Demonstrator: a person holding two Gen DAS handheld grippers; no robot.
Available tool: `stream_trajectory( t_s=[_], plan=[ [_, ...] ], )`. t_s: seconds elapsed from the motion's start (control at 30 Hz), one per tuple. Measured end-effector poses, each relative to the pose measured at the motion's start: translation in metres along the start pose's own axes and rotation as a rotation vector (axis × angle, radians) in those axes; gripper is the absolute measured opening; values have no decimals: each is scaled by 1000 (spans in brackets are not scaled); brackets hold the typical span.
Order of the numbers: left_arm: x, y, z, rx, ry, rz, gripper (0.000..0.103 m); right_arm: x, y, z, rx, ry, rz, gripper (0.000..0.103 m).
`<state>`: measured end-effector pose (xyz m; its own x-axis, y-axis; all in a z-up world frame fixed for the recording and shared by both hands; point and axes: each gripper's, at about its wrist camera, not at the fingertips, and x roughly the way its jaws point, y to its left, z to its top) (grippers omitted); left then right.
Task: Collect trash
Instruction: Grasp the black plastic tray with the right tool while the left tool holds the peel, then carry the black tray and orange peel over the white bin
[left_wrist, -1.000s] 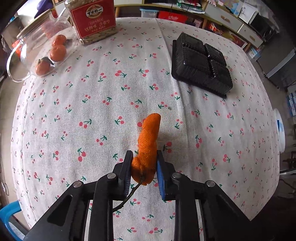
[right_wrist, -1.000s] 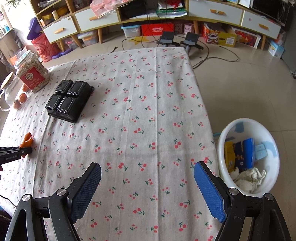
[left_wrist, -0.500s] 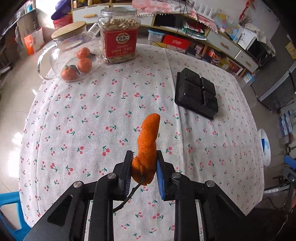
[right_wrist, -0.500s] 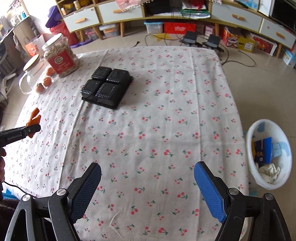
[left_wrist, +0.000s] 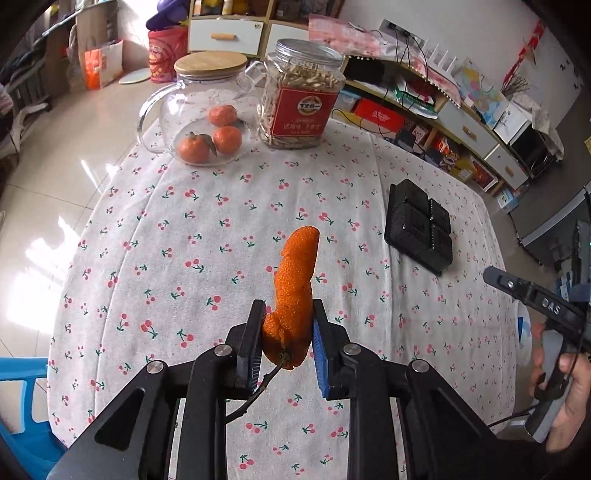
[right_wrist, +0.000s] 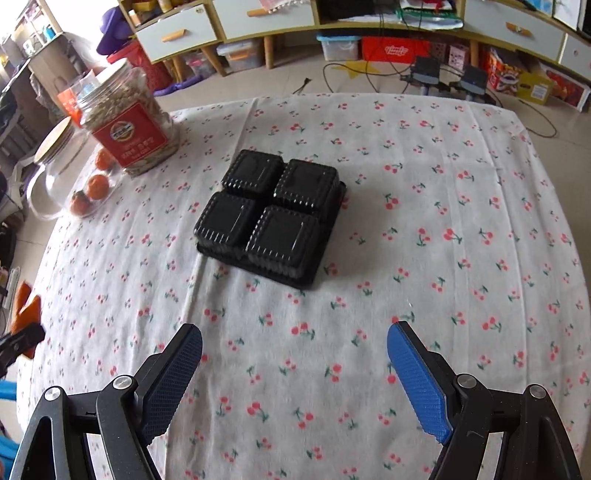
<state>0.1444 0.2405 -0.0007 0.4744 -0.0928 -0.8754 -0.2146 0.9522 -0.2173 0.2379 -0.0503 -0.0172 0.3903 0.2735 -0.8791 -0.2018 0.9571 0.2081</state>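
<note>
My left gripper (left_wrist: 287, 325) is shut on a strip of orange peel (left_wrist: 295, 288) and holds it upright above the cherry-print tablecloth (left_wrist: 184, 236). The peel also shows at the far left of the right wrist view (right_wrist: 26, 308), clear of the table edge. My right gripper (right_wrist: 294, 341) is open and empty above the tablecloth (right_wrist: 424, 206). A black plastic four-cell tray (right_wrist: 271, 216) lies on the cloth just ahead of it, slightly left. The tray also shows in the left wrist view (left_wrist: 419, 225), where the right gripper's body appears at the right edge (left_wrist: 532, 295).
A glass jug with a wooden lid and three tangerines inside (left_wrist: 201, 122) and a clear jar with a red label (left_wrist: 303, 96) stand at the table's far left corner, also in the right wrist view (right_wrist: 125, 125). Shelves and drawers line the far wall.
The left gripper has risen and pulled back with the peel. The right gripper has swung left, so the tray is now in front of it and the white bin has left its view.
</note>
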Motion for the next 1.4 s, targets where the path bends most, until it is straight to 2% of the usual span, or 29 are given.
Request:
stream_trajectory(
  t_s=[0.1,0.2,0.33,0.57,0.67,0.73,0.93,1.13,1.4],
  plan=[
    [-1,3,4,-11,-4,-11,25,26,-8,22,66,-4,36,84],
    [-1,4,8,-21,-5,-23,25,50,-15,36,138,12,66,74],
    [1,5,13,-25,-5,-20,25,72,-21,46,201,38,99,67],
    [9,6,17,-36,13,-11,25,88,-18,50,192,61,96,62],
    [11,4,15,-34,19,-7,25,90,-13,52,152,51,86,61],
    [12,3,15,-34,21,-7,25,89,-9,53,122,52,85,55],
    [11,1,13,-34,20,-15,25,83,2,47,28,69,42,51],
    [9,5,12,-38,20,-13,25,69,-3,37,-2,66,5,50],
    [6,1,9,-26,17,-14,25,37,-24,22,-5,57,-3,50]
  ],
)
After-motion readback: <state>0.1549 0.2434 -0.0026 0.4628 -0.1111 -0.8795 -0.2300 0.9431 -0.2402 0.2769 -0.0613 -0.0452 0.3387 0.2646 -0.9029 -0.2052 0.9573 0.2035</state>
